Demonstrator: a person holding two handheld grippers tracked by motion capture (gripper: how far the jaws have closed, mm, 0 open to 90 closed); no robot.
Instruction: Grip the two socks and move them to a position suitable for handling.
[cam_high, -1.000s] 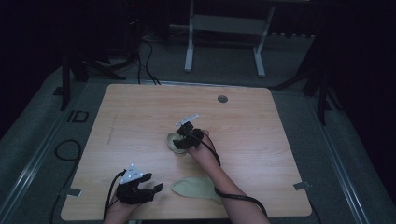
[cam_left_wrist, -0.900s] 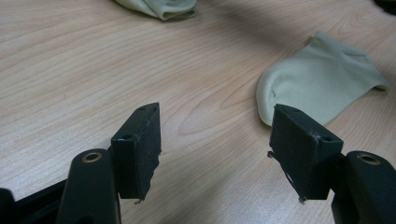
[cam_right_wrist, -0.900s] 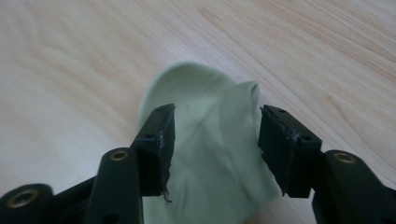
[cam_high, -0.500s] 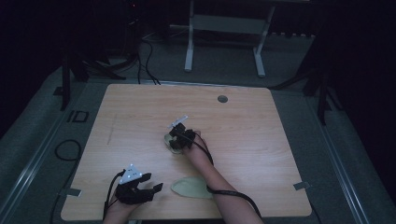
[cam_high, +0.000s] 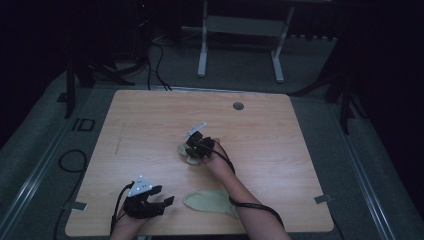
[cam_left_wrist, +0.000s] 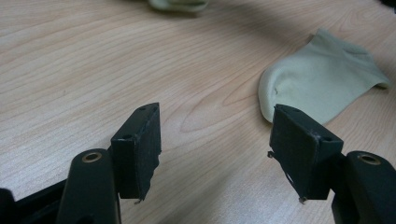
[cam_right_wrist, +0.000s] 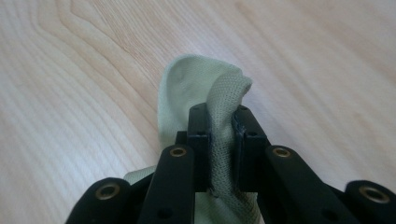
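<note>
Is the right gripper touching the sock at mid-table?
Touching. The right gripper view shows the right gripper with jaws pinched on a fold of the sock.

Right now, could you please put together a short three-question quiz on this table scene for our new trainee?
1. True or false: the right gripper is shut on a fold of the pale green knit sock at mid-table.
2. How do the left gripper's jaws stand? A) clamped on cloth B) apart, holding nothing C) shut and empty
3. Fill in: the second pale green sock, lying flat, rests on the light wooden ____, near its front edge.

Key: 1 true; 2 B; 3 table.
</note>
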